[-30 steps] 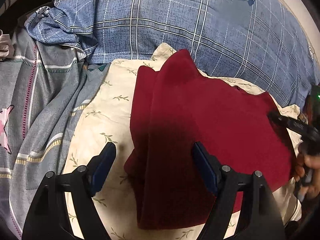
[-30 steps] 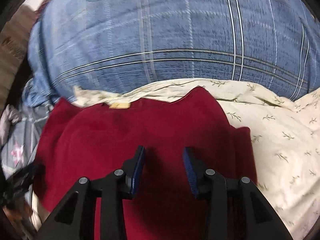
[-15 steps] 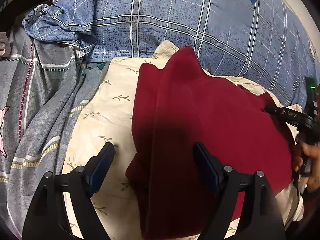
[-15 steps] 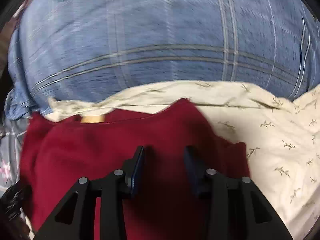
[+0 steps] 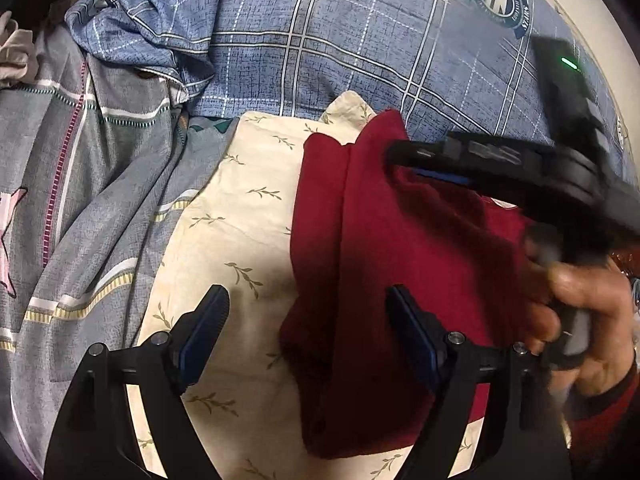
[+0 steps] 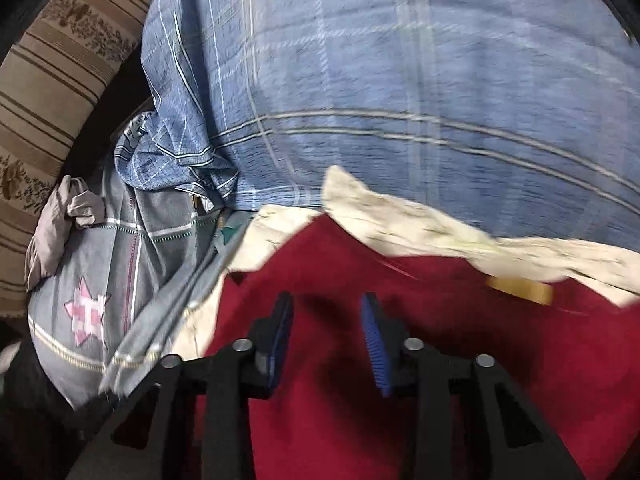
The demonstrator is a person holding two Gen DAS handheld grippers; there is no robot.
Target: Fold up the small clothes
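Lying across the middle and lower right of the left wrist view, a dark red garment (image 5: 404, 280) is spreading partly folded over a cream cloth with a leaf print (image 5: 236, 232), its left edge doubled into a long vertical fold. In the right wrist view the red garment is filling the lower half of the frame, with a small tan label (image 6: 520, 290) showing near its upper edge. At the bottom of its own view, the left gripper (image 5: 308, 332) is standing wide open, gripping nothing, one finger over the cream cloth and the other over the garment. Reaching in from the right of that view, the right gripper (image 6: 326, 332) is closing its jaws with nothing between the pads, held by a hand (image 5: 580, 312). Behind everything a blue checked pillow (image 5: 360, 40) is filling the top of the frame, and a grey striped sheet (image 5: 80, 200) is bunching at the left
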